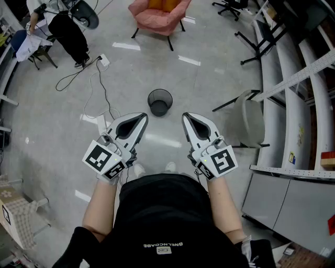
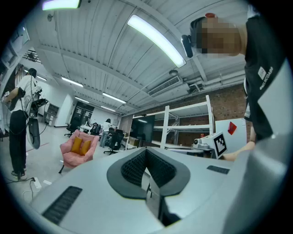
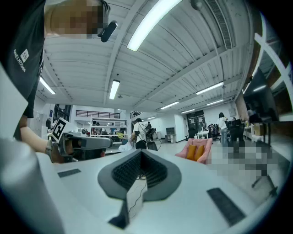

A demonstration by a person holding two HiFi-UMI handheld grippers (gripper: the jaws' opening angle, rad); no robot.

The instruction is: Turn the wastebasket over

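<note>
Wastebasket sits upright on the floor mid-frame, mouth up, just above and between the left gripper and right gripper, both pinched closed on nothing, about equally near.

Counted on the floor: one wastebasket, one pink armchair, one white chair. In hand, two: left hand-held gripper, right hand-held gripper.
</note>
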